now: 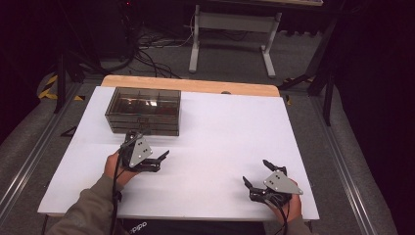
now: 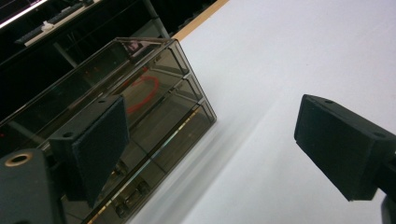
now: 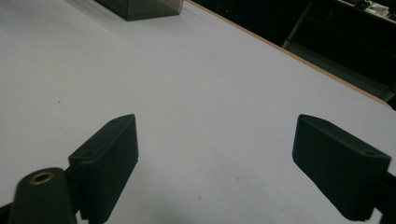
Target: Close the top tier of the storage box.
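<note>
A smoky see-through drawer box [image 1: 143,110] stands at the back left of the white table [image 1: 225,127]. My left gripper [image 1: 149,143] hovers just in front of it, open, with nothing between its fingers. In the left gripper view the box [image 2: 159,88] lies to the left of the gripper [image 2: 212,116], one pad [image 2: 105,144] overlapping its front. A red loop [image 2: 142,91] shows inside an upper drawer. My right gripper [image 1: 258,173] rests near the front right edge, open and empty. In the right gripper view the gripper [image 3: 215,130] looks over bare white table, with the box corner [image 3: 140,7] far off.
A wooden strip [image 1: 195,84] borders the table's far edge. Behind it, a white stand [image 1: 230,36] and cables [image 1: 147,54] sit on the grey floor. Small dark items [image 2: 133,193] lie in the box's bottom drawer.
</note>
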Demonstrator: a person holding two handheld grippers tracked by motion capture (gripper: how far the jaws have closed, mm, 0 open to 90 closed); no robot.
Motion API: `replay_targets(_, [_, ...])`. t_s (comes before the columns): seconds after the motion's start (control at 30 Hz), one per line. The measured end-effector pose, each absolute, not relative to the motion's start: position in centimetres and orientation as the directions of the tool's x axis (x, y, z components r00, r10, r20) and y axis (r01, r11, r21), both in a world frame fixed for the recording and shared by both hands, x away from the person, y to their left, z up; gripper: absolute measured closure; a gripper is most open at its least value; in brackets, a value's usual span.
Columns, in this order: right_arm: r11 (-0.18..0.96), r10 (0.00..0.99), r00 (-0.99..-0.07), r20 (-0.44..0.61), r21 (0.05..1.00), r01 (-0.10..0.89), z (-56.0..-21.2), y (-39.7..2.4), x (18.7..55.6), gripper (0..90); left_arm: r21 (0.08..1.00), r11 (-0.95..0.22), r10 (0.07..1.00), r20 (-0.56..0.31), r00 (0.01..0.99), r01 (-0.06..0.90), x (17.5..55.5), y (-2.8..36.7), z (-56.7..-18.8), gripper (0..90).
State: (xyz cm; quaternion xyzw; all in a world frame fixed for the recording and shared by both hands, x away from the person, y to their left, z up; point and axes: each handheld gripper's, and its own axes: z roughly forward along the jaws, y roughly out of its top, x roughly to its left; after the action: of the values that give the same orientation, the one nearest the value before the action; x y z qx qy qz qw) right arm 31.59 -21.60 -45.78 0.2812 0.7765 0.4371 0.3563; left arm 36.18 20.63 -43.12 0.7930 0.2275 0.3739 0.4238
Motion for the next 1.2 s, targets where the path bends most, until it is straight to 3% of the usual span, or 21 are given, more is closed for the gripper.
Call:
replay_targets(0.53, [0.464, 0.745, -0.590, -0.311, 0.877, 0.124, -45.8, -21.5, 31.6, 15.2, 0.832, -0.553, 0.660, 0.409, 0.630, 0.039, 34.4, 20.8, -44.2, 10.3])
replay_targets(1.2, [0.458, 0.741, -0.597, -0.309, 0.882, 0.113, -45.9, -21.5, 31.5, 15.9, 0.823, -0.557, 0.680, 0.380, 0.627, 0.106, 32.8, 23.5, -45.6, 9.1])
